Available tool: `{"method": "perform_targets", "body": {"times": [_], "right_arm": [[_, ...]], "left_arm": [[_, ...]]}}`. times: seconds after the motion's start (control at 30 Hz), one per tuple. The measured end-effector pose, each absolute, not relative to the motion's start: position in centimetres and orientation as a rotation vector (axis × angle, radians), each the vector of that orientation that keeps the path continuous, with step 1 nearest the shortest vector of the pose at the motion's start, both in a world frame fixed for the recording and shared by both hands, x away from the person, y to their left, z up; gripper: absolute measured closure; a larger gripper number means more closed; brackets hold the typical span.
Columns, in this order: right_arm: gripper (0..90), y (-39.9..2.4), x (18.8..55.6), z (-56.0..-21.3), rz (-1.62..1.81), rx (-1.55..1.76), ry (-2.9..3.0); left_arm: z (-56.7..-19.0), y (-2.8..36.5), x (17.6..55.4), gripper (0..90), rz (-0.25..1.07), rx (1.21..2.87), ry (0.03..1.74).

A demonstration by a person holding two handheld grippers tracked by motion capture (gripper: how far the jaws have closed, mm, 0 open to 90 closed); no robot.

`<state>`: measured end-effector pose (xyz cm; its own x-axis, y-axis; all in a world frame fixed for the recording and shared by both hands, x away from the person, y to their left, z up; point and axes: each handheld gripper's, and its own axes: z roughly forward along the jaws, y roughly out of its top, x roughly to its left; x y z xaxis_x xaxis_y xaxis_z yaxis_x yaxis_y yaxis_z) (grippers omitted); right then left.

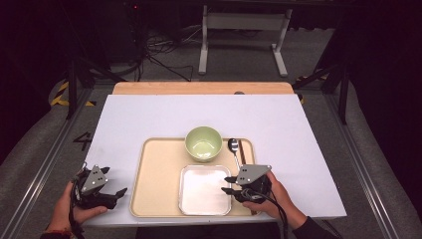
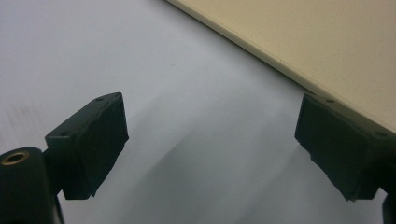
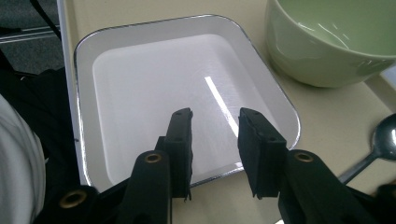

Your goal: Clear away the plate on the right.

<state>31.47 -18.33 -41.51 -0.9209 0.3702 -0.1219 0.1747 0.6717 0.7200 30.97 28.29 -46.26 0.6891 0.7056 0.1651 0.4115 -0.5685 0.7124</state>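
Observation:
A beige tray (image 1: 154, 174) lies near the table's front edge. On it stand a green bowl (image 1: 203, 143) at the back, a white square dish (image 1: 204, 191) in front of it, and a spoon (image 1: 234, 148) to the right. My right gripper (image 1: 227, 184) hovers at the dish's right rim, open. In the right gripper view my right gripper (image 3: 217, 135) stands with its jaws apart over the dish's (image 3: 140, 79) near rim, nothing between them. The bowl (image 3: 327, 51) and the spoon (image 3: 385, 137) lie beyond. My left gripper (image 1: 114, 181) rests left of the tray, open. The left gripper view shows the same gripper (image 2: 210, 144) wide apart over bare table, beside the tray's edge (image 2: 327, 37).
A white sheet (image 1: 149, 119) covers the wooden table. A brown stick-like item (image 1: 242, 152) lies beside the spoon. Metal frame legs (image 1: 204, 45) and cables stand on the floor beyond the table's far edge.

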Motion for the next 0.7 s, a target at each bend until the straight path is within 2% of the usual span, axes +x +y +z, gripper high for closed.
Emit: {"method": "perform_targets", "body": {"times": [0.7], "right_arm": [[51.0, -20.8, 33.3, -39.8, 1.093, 0.518, 2.493]], "left_arm": [[-46.3, 28.3, 31.1, 10.4, 0.570, 2.240, 0.855]]}}
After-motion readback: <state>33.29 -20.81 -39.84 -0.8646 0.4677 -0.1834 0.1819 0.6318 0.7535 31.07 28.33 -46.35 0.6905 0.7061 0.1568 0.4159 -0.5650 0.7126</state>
